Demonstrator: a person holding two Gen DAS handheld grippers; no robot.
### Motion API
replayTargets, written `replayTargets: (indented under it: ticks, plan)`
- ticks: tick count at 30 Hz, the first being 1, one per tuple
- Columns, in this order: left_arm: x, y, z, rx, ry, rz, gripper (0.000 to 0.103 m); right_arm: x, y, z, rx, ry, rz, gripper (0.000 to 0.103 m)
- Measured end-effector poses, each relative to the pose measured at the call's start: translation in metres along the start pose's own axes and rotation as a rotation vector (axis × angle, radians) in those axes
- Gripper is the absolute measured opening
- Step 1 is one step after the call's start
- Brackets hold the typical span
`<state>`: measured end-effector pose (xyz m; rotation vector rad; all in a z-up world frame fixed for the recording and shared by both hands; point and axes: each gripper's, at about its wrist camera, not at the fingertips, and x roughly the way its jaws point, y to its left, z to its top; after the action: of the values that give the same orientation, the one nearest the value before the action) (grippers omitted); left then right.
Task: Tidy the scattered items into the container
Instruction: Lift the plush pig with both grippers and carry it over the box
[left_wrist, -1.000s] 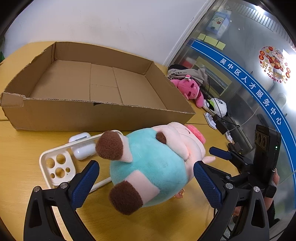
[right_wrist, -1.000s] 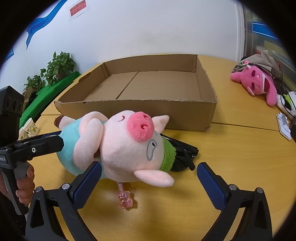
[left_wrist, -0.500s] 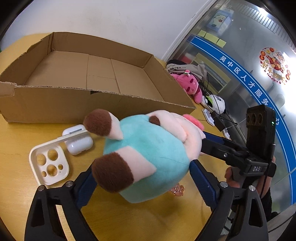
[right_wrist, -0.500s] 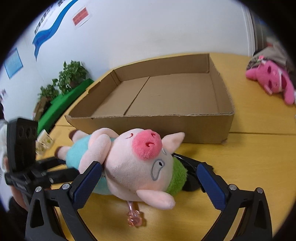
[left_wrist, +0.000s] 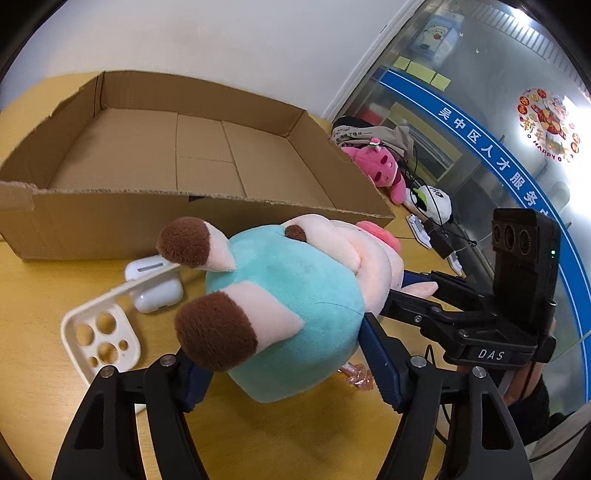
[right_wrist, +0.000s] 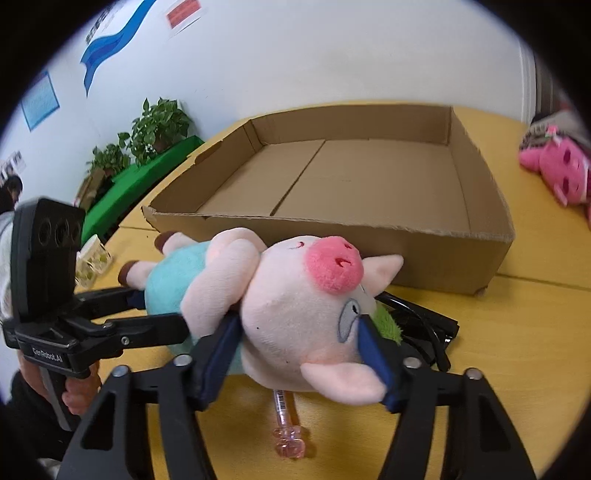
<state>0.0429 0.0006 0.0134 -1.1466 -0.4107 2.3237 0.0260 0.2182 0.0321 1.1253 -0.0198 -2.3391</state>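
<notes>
A plush pig (left_wrist: 295, 306) with a teal body, pink head and brown feet lies just in front of the open cardboard box (left_wrist: 110, 218). My left gripper (left_wrist: 284, 365) is shut on its teal body. My right gripper (right_wrist: 299, 347) is shut on its pink head (right_wrist: 295, 317), and the pig is lifted slightly off the table. The box (right_wrist: 424, 254) is empty in both views. A white earbud case (left_wrist: 155, 288) and a cream phone case (left_wrist: 99, 339) lie left of the pig. A pink pen (right_wrist: 286, 424) lies under the head.
Black sunglasses (right_wrist: 421, 325) lie behind the pig's head by the box wall. A pink plush (left_wrist: 380, 170) and a panda plush (left_wrist: 432, 203) lie at the table's far right with cables. Plants (right_wrist: 155, 129) stand beyond the table's left edge.
Both grippers have closed from wide open onto the pig, left on the body, right on the head. The pig has risen a little toward the box.
</notes>
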Motion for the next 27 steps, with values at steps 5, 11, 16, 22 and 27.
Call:
replayTargets:
  ticks: [5, 11, 16, 22, 27]
  plan:
    - [-0.034, -0.01, 0.012, 0.062, -0.067, -0.001, 0.075, -0.022, 0.021, 0.009, -0.01, -0.072, -0.006, 0.056]
    - [-0.087, -0.017, 0.062, 0.152, -0.171, 0.005, 0.075, -0.055, 0.053, 0.053, -0.048, -0.221, -0.023, 0.053]
    - [-0.123, -0.011, 0.123, 0.184, -0.237, 0.0, 0.075, -0.073, 0.071, 0.109, -0.084, -0.311, -0.027, 0.051]
    - [-0.146, -0.009, 0.196, 0.246, -0.295, 0.047, 0.075, -0.072, 0.076, 0.184, -0.098, -0.352, -0.007, 0.048]
    - [-0.149, 0.007, 0.254, 0.252, -0.311, 0.047, 0.074, -0.064, 0.075, 0.242, -0.105, -0.382, -0.012, 0.047]
